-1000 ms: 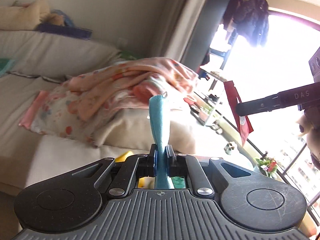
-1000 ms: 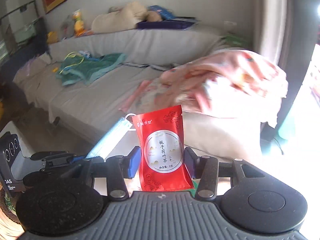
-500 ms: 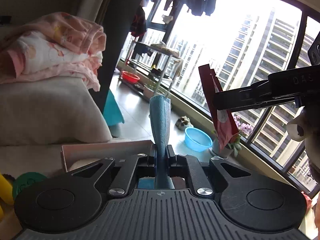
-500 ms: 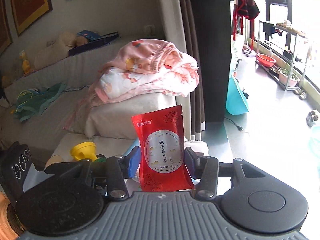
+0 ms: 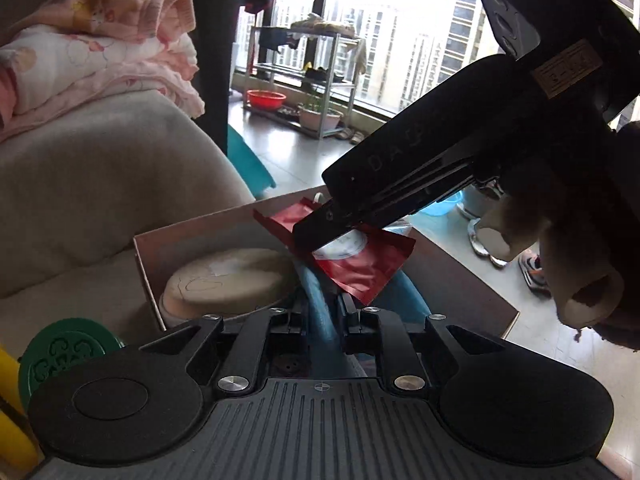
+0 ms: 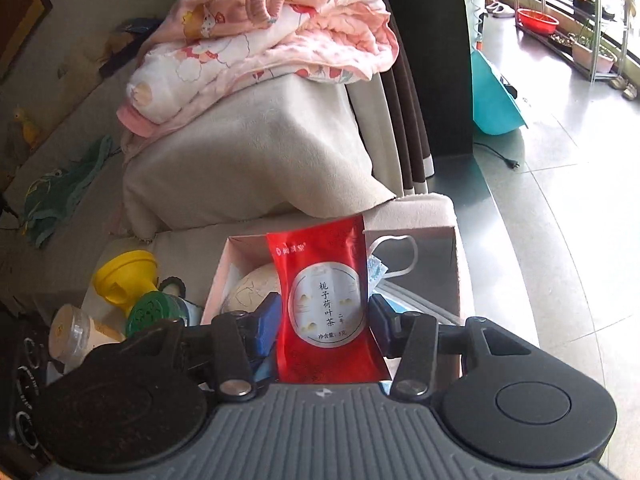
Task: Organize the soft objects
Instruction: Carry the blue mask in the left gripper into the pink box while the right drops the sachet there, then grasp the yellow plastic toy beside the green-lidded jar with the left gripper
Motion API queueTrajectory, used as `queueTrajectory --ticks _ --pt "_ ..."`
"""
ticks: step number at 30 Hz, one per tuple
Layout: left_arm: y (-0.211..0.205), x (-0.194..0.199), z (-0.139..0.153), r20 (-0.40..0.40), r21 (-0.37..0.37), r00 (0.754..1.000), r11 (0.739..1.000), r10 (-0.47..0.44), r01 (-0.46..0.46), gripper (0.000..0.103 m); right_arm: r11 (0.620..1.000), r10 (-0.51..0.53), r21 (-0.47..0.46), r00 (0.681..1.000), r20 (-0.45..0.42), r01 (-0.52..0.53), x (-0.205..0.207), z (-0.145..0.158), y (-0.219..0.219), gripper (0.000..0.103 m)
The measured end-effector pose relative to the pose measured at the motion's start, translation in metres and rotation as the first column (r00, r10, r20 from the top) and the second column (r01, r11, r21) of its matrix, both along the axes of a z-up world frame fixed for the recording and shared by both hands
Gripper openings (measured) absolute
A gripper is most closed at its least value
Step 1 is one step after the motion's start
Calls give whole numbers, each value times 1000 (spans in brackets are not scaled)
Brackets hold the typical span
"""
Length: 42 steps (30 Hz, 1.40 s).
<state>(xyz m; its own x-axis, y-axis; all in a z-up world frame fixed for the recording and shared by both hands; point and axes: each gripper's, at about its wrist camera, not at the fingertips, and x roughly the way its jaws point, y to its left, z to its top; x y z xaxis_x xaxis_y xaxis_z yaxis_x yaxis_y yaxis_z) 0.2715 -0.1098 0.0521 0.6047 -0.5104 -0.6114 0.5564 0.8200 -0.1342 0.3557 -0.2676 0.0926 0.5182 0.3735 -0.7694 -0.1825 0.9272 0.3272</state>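
A grey sofa [image 6: 248, 160] fills the upper left of the right wrist view, with one pink patterned blanket [image 6: 264, 36] heaped on its arm. Below it, at frame centre, sits one open cardboard box [image 6: 454, 264], already containing a round cream cushion-like thing [image 5: 230, 278] and a white loop that looks like a mask strap. Both tools hang directly over this box. The right tool [image 6: 324, 320] has its jaws closed on one red tea sachet [image 6: 326, 300], long axis running away from the camera along the fingers; in the left wrist view that sachet tilts down toward the box's right half. The left tool [image 5: 324, 308] pinches one blue face mask [image 5: 320, 316], folded narrow and lying lengthwise between its jaws. The right tool appears nearer to release, judging by its descent angle. Left of the box stand one yellow toy [image 6: 124, 274] and one green disc [image 6: 154, 314].
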Motion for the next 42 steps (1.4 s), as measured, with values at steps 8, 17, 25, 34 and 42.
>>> queueTrajectory --ticks 8,17,25,34,42 --pt "31 -35 52 50 12 999 1000 6 -7 22 997 -50 -59 998 -27 48 14 -25 2 45" --pt "19 -29 8 -196 61 980 997 -39 51 18 997 44 66 999 -3 -44 -13 10 -9 56" --pt "6 1 -1 -149 112 988 994 29 -12 18 1000 1 24 992 123 -4 -32 35 -9 56" --pt "59 -30 33 -66 -34 995 997 72 -74 19 994 -36 102 999 -3 36 -6 -23 3 40" --pt "127 -90 53 16 -113 989 983 145 -143 19 987 7 157 989 147 -30 -48 16 -11 47"
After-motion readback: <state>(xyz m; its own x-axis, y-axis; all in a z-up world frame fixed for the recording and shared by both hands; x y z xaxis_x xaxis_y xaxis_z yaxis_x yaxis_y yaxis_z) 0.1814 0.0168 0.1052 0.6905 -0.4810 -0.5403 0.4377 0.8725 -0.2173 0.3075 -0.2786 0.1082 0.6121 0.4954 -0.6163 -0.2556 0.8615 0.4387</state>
